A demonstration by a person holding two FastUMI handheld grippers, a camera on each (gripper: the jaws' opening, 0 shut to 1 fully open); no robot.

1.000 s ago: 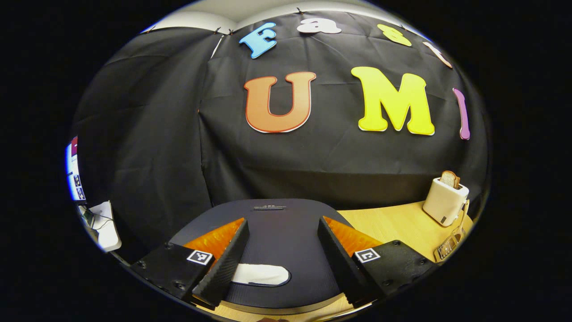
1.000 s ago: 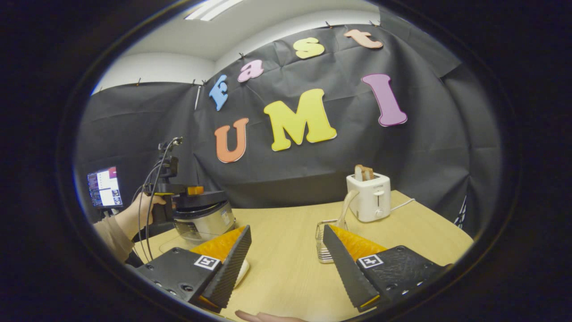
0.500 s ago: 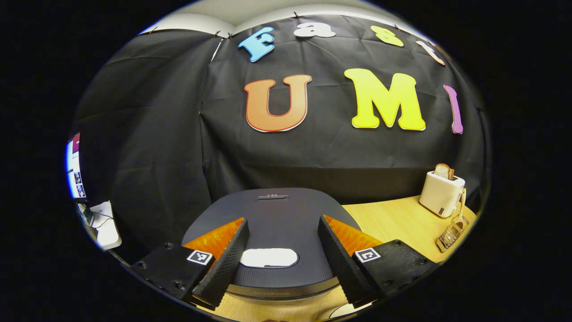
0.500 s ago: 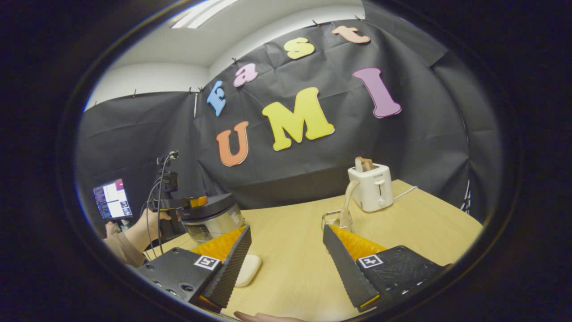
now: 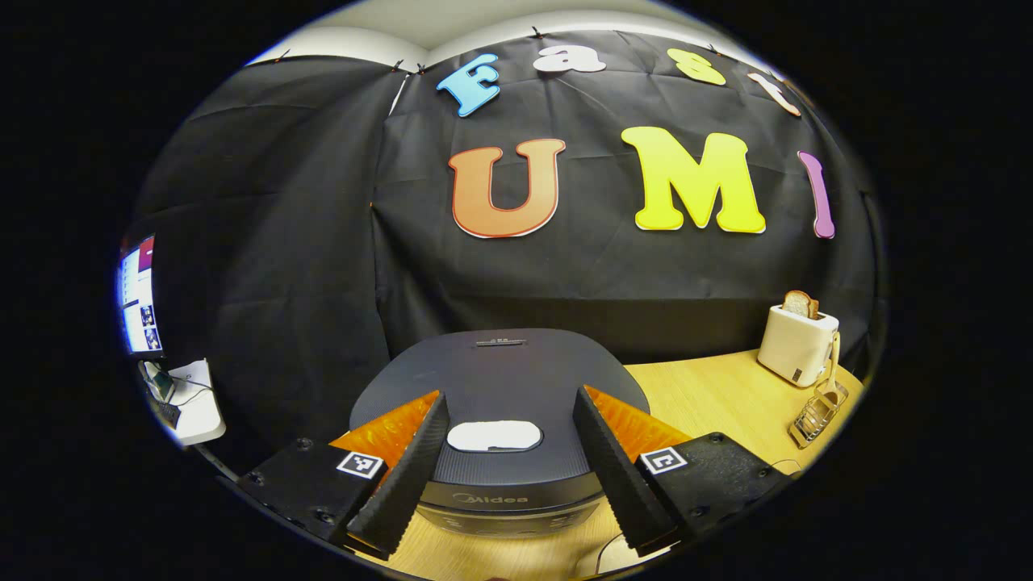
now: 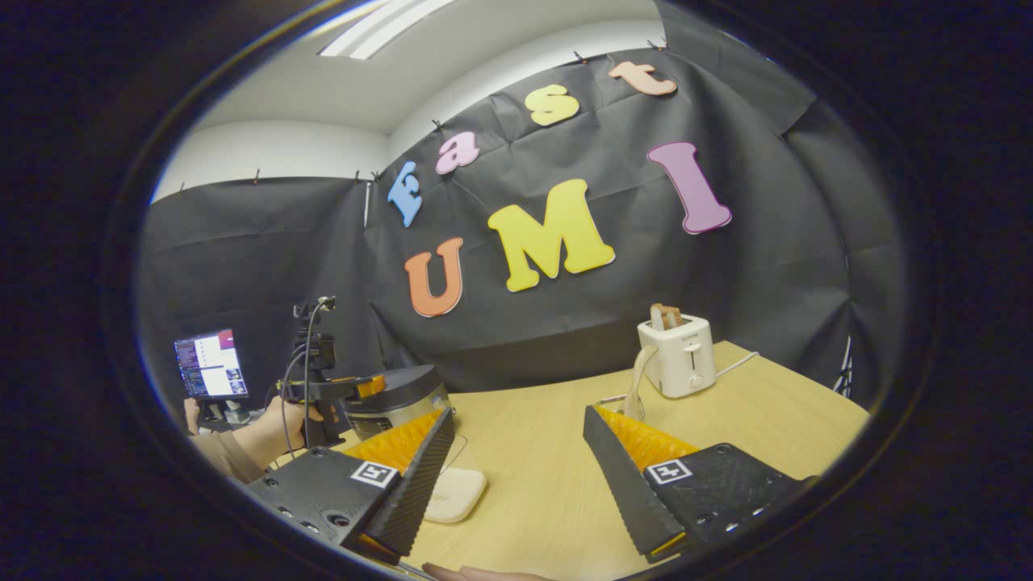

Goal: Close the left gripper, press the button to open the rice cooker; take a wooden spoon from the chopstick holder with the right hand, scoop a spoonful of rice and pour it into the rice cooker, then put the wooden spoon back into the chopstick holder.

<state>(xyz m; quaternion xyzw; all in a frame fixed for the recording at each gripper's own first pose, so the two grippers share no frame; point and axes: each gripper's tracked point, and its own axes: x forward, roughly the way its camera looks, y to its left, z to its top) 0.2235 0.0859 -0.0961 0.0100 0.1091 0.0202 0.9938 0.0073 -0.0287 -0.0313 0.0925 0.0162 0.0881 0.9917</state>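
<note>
The dark rice cooker (image 5: 500,379) stands right ahead of my left gripper (image 5: 508,484), its lid down. Its white button (image 5: 494,436) shows between my spread fingers, a little beyond the tips. My left gripper is open and empty. At the far right a wooden spoon (image 5: 832,363) stands in the wire chopstick holder (image 5: 815,413). In the right gripper view, my right gripper (image 6: 520,484) is open and empty over the table. The spoon (image 6: 637,386) rises just behind its right finger, which hides most of the holder. A hand holds the left gripper (image 6: 359,387) at the rice cooker (image 6: 399,397).
A white toaster (image 6: 682,359) with a slice of bread stands at the back right of the wooden table (image 6: 533,420). A pale rounded object (image 6: 456,494) lies by my right gripper's left finger. A lit monitor (image 6: 211,363) sits far left, off the table.
The left gripper has drawn back from the cooker, so the lid, button and front now sit farther ahead. The right gripper has shifted slightly; the pale object shows more.
</note>
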